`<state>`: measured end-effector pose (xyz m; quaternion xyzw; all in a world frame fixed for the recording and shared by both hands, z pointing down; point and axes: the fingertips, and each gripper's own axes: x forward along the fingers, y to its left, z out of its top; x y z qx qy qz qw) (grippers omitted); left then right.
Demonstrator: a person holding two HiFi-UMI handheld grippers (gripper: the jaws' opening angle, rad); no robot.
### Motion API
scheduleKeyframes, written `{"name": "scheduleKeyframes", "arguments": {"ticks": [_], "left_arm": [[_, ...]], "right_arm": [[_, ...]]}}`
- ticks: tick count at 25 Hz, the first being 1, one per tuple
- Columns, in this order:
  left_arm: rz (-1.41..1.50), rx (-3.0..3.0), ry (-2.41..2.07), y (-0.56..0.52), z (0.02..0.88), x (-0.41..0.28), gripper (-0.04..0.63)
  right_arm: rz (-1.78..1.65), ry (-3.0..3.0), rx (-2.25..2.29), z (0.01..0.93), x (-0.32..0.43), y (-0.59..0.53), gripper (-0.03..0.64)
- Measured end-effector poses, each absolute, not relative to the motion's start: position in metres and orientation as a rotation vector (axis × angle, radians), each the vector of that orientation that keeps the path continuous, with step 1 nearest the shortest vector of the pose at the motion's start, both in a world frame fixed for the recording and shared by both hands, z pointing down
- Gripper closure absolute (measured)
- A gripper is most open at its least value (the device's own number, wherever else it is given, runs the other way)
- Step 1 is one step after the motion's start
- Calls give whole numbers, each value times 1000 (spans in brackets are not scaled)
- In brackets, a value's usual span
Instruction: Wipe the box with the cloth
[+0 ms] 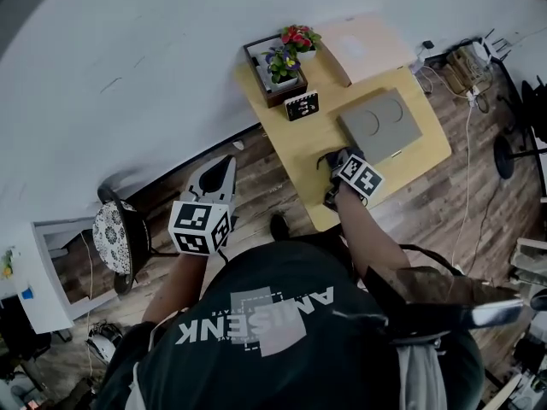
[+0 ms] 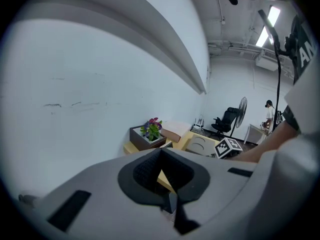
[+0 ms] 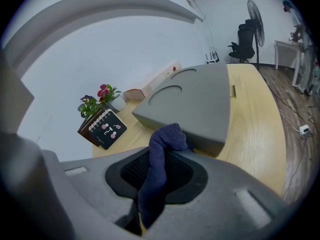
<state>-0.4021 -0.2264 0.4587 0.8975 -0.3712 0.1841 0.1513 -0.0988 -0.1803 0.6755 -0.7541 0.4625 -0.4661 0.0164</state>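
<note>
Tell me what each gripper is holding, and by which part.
The right gripper is shut on the dark blue cloth, pinched along its lower length, with the bunched end free by the grey box. The left gripper has its jaws together and holds nothing.

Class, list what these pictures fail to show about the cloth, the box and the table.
Head view: the right tool covers where the cloth meets the box.
Right gripper view: the cloth overlaps the box's near edge; touching or not is unclear.
Left gripper view: the left tool blocks most of the table.
Head view: the notebook's print is too small.
</note>
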Motion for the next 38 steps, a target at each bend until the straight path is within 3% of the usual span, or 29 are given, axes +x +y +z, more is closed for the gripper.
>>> {"name": "scheduleKeyframes", "arguments": {"ticks": [24,38], "left_arm": [[525,2417,-1300,-214,464,-454,595],[451,2585,-1167,-250,431,-402,595]], "right_arm": [[-1433,1523,-2220,665,-115,-285,546],[-1307,1762,-1916,555,-123,-287,546]]}}
